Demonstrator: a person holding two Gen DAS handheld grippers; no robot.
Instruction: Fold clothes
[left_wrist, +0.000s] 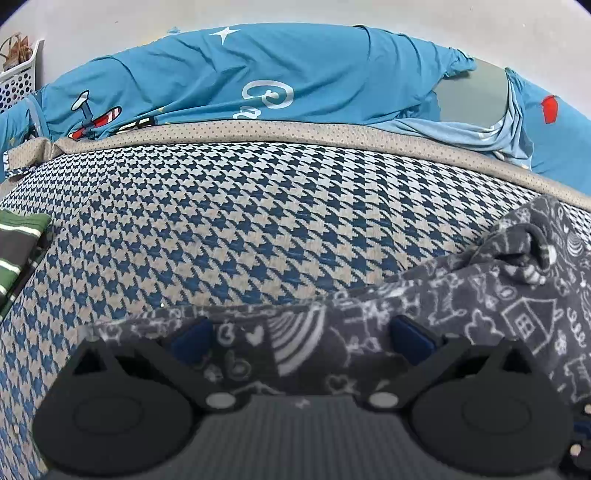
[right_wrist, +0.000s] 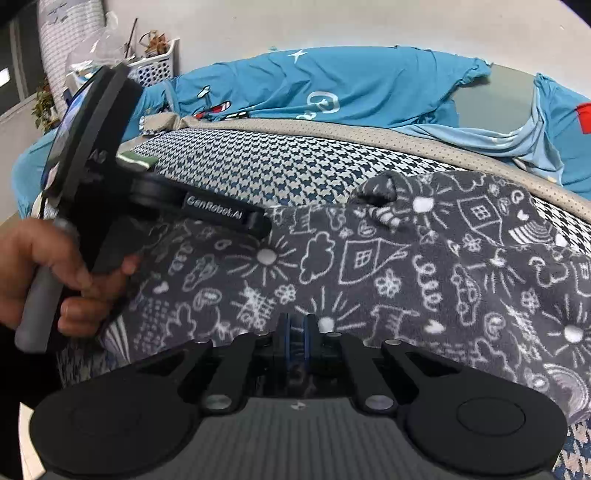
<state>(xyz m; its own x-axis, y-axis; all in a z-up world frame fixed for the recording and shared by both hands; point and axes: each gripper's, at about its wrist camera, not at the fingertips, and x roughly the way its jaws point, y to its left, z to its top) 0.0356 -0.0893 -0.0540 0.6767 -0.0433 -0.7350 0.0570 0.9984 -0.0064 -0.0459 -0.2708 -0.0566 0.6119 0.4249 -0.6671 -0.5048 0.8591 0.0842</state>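
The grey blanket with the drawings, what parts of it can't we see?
- Grey blanket, right wrist view: its near edge is hidden behind the right gripper, so the pinched part can't be seen.
- Left wrist view: the blanket runs off the right edge, and the left gripper covers its near part.
- Striped cloth: cut off by the left edge.

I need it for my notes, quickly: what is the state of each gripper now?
Left gripper: open, the grey doodle-print cloth lies between its fingers.
Right gripper: closed on the cloth's edge.
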